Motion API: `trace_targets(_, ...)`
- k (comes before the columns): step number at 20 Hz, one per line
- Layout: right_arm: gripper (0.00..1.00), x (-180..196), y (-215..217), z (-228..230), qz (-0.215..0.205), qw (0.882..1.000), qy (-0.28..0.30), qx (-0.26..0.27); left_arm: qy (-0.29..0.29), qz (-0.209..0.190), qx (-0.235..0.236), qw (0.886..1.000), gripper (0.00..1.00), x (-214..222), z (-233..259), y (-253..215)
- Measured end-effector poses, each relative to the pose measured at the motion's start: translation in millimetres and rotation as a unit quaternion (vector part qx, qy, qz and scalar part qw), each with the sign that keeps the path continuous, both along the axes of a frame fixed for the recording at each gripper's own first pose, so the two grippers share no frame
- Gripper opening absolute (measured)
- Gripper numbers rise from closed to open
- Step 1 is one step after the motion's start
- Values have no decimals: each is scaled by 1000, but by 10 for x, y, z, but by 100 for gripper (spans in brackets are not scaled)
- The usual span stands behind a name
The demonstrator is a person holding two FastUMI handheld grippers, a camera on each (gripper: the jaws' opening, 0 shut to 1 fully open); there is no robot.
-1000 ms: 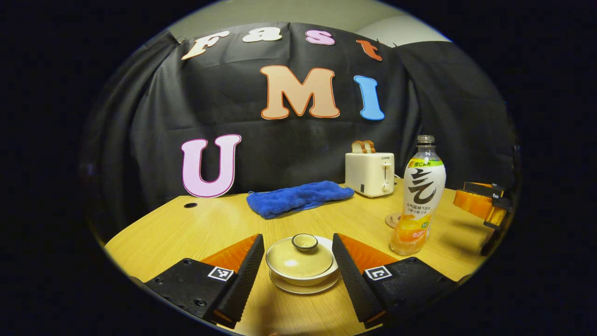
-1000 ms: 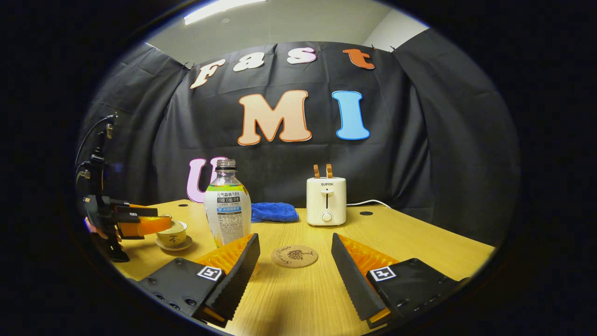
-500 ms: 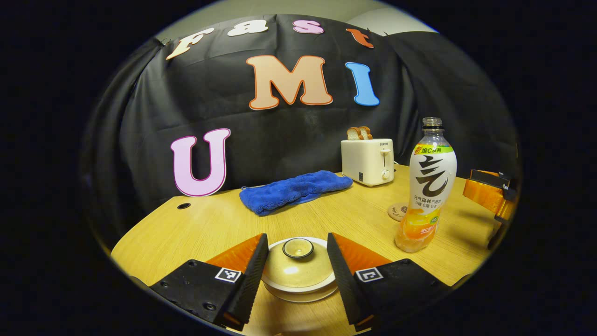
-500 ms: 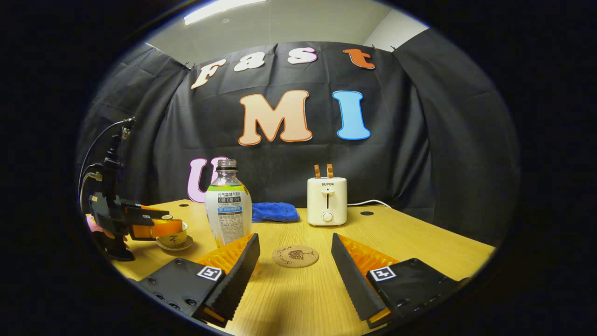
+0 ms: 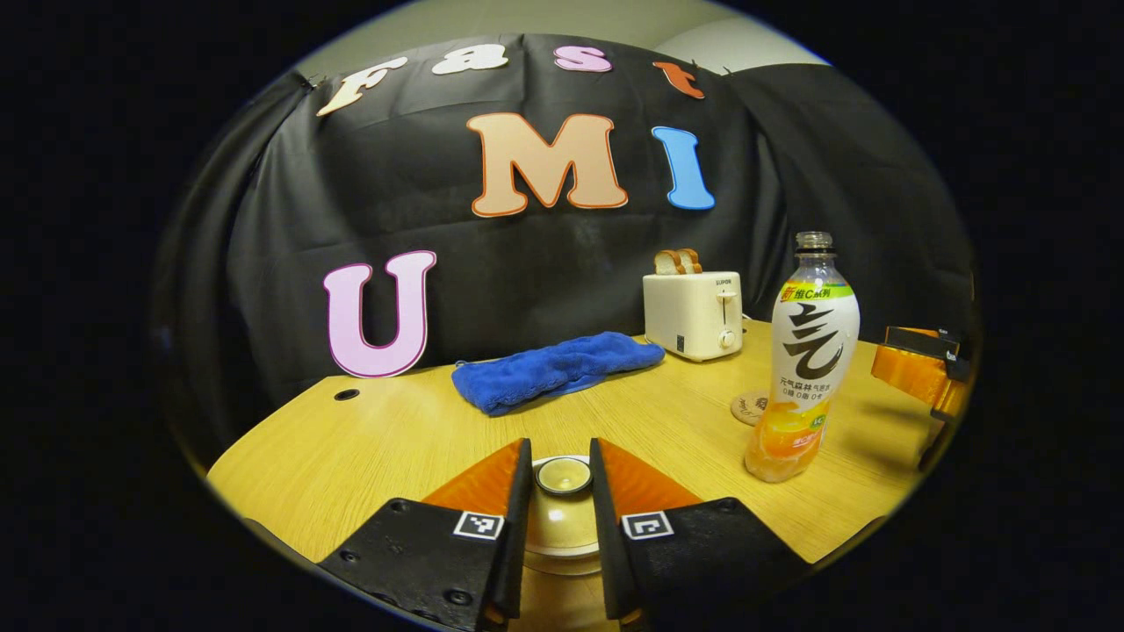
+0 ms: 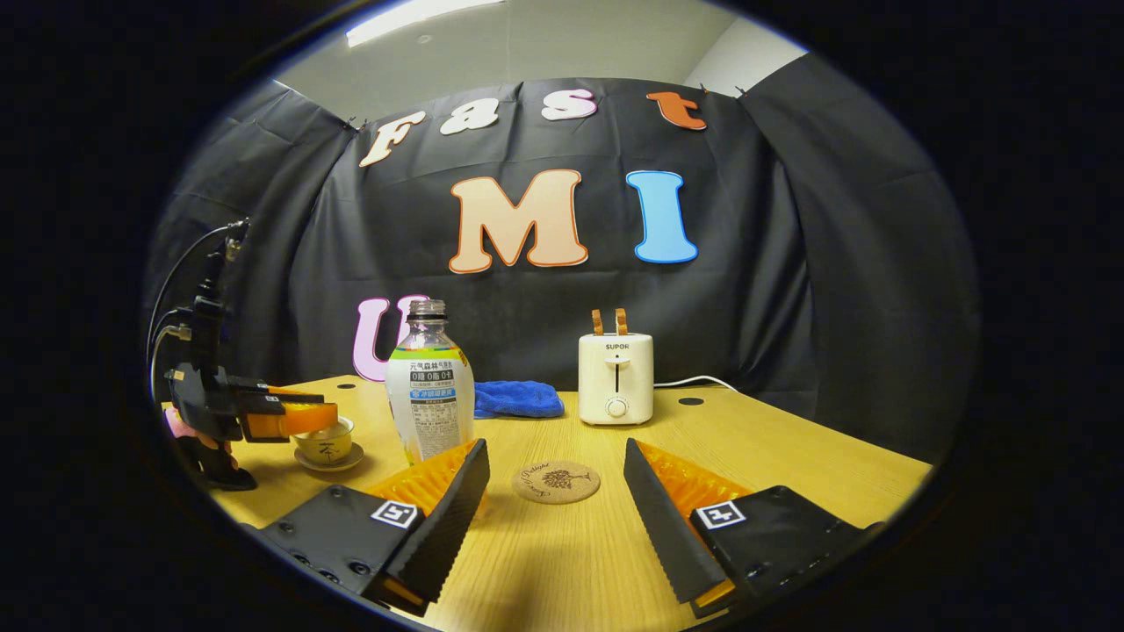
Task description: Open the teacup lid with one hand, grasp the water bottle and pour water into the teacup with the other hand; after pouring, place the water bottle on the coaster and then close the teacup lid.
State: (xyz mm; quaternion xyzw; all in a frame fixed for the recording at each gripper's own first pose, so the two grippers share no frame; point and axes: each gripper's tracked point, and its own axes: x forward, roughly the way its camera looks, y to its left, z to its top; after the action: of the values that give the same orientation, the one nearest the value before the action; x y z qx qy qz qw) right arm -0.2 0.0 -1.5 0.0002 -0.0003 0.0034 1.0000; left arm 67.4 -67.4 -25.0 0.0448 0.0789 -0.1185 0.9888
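Coaster (image 5: 748, 407) half-hidden — (behind bottle (image 5: 803, 360)).

In the right gripper view, the bottle (image 6: 429, 392) is set on the bench (image 6: 790, 456) left of the coaster (image 6: 555, 482); the teacup (image 6: 327, 441) is placed farther left, the toaster (image 6: 616, 377) and cloth (image 6: 518, 398) behind.

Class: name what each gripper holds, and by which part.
The left gripper grips the teacup lid by its knob. The right gripper is open and holds nothing.
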Motion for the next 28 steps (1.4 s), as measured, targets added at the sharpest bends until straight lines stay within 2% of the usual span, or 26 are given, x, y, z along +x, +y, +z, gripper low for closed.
trace_targets(2,94,-5,0,1,0,1000,0,0,-1,0,-1,1000,31,0,5,0)
trace_targets(4,94,-4,1,4,1,1000,0,0,-7,4,-4,1000,32,8,30,28)
trace_targets(6,94,-6,2,3,1,1000,0,0,-13,8,-9,1000,29,-1,46,36)
trace_targets(7,98,-4,8,5,2,1000,0,0,-17,9,-12,1000,29,-5,60,44)
trace_targets(10,95,-4,11,2,3,1000,0,0,-33,19,-24,999,29,-25,115,99)
trace_targets(13,100,-7,9,8,3,1000,0,0,-49,32,-40,997,29,-40,167,162)
trace_targets(15,94,-6,10,10,4,1000,0,0,-60,40,-50,996,28,-65,203,211)
trace_targets(16,98,-5,12,3,5,1000,0,0,-63,44,-51,996,28,-81,206,233)
trace_targets(17,94,-5,13,4,5,1000,0,0,-65,48,-51,995,29,-101,213,258)
trace_targets(18,98,-5,12,2,5,1000,0,0,-69,49,-52,995,28,-122,221,278)
trace_targets(19,94,-7,10,7,5,1000,1,0,-72,52,-52,995,28,-143,237,302)
trace_targets(20,98,-9,10,6,5,1000,0,0,-74,55,-52,994,29,-158,237,338)
trace_targets(21,94,-8,10,6,5,1000,1,0,-75,60,-51,994,29,-177,237,370)
trace_targets(22,98,-8,11,5,5,1000,0,0,-76,65,-50,994,28,-199,239,407)
trace_targets(23,94,-7,11,5,5,1000,1,0,-76,71,-49,993,28,-218,240,444)
trace_targets(28,94,-9,49,2,15,1000,1,0,-78,110,-45,990,28,-317,241,668)
